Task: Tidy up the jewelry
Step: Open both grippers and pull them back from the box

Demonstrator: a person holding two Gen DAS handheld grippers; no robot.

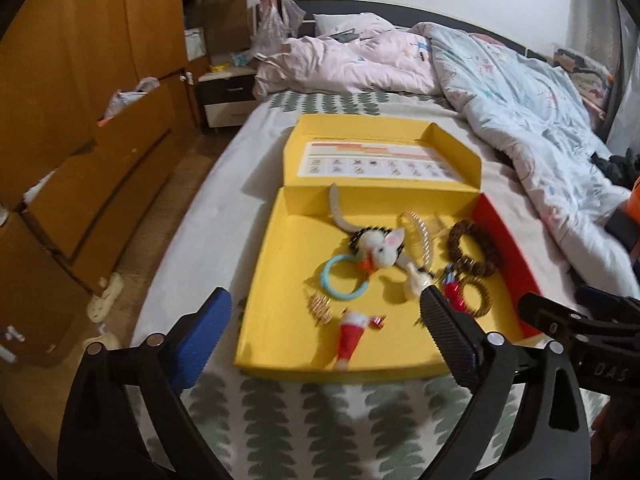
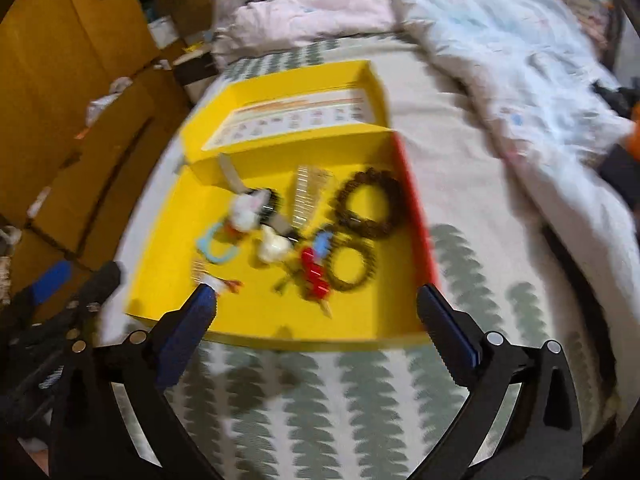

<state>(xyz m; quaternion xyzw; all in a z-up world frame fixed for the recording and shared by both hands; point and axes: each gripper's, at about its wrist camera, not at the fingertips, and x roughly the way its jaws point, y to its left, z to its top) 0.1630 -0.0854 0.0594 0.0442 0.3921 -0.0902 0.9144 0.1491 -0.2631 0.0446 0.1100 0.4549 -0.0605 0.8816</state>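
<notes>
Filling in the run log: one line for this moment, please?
left gripper: open, empty | right gripper: open, empty | jewelry: in yellow box on bed

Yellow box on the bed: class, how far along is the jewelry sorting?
Done: bracelets, hair ties and clips lie inside the open yellow box. In hand: nothing; the left claw and right claw are open and empty. Left: items still jumbled; lid still open.
</notes>
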